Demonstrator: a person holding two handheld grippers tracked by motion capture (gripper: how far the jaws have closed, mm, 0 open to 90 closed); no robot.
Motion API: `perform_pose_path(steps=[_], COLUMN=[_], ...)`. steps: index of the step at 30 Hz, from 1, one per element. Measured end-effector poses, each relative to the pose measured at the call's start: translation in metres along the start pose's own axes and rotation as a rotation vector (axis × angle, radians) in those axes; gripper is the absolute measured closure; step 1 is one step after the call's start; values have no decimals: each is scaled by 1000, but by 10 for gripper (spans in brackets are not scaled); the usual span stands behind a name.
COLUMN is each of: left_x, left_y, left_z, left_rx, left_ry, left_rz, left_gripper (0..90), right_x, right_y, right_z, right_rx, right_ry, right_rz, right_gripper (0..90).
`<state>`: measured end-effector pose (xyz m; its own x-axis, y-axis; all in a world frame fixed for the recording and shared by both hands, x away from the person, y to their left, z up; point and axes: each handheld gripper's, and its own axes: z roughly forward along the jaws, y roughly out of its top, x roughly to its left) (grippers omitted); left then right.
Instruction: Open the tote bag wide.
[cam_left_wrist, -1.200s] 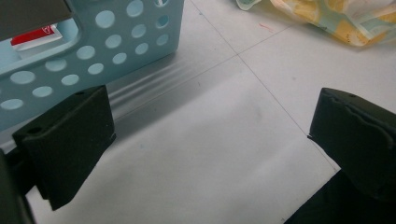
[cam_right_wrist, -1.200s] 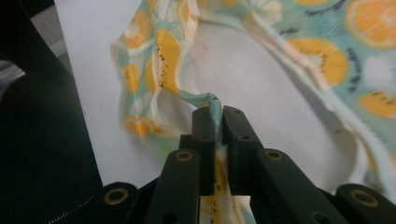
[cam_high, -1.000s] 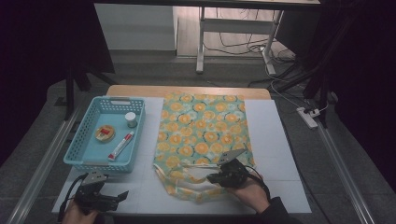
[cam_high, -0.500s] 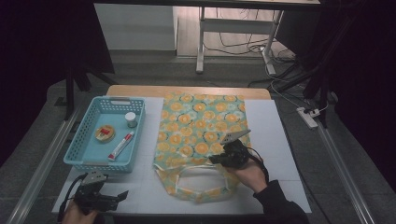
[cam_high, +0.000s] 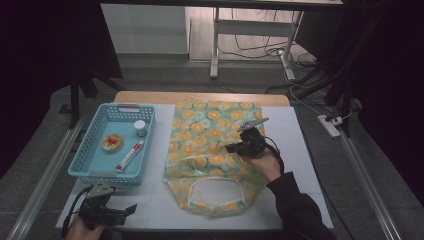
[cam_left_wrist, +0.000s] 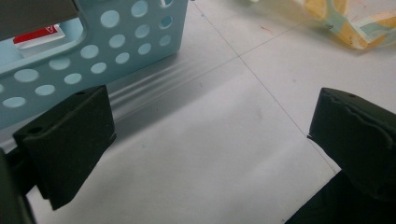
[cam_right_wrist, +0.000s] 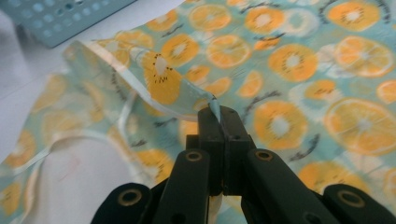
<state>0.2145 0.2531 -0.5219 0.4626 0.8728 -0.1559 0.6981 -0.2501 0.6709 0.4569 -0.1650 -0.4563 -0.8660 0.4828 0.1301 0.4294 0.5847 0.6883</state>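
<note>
Currently: right claw (cam_high: 235, 148) pressed together on a pale-blue edge strip of the fruit-print tote bag (cam_high: 215, 150), fabric lifted into a fold at the pinch, seen close in the right gripper view (cam_right_wrist: 218, 122). Bag flat on the white table (cam_high: 300, 150), mid-table, handle loop toward the near edge. Left claw (cam_high: 127, 210) spread wide, holding nothing, low at the near left corner of the table, just in front of the blue basket (cam_high: 82, 170). Basket along the left edge, holding a tube (cam_high: 129, 156), a small jar (cam_high: 140, 128) and a round tin (cam_high: 112, 142).
</note>
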Motion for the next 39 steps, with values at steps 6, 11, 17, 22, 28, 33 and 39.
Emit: perform_pose_path(steps=[6, 11, 17, 22, 28, 33, 39], left_x=[0, 1, 1, 1, 1, 2, 2], left_y=[0, 0, 0, 0, 0, 0, 0], left_z=[0, 0, 0, 0, 0, 0, 0], left_rx=[0, 1, 2, 3, 5, 6, 7], left_ry=[-1, -3, -4, -4, -5, -7, -6], left_rz=[-3, -4, -6, -6, -7, -10, -12], left_gripper=[5, 5, 6, 6, 7, 7, 8], right_x=[-23, -40, -58, -70, -81, -86, -79], right_y=[9, 17, 24, 27, 21, 8, 9], right_z=[9, 18, 31, 41, 61, 76, 67], right_rx=[-13, -20, -24, -20, 36, 78, 57], right_ry=[-30, -54, -79, -108, -146, -147, -130], right_rz=[31, 53, 72, 85, 90, 105, 109], right_gripper=[900, 900, 900, 900, 899, 870, 584])
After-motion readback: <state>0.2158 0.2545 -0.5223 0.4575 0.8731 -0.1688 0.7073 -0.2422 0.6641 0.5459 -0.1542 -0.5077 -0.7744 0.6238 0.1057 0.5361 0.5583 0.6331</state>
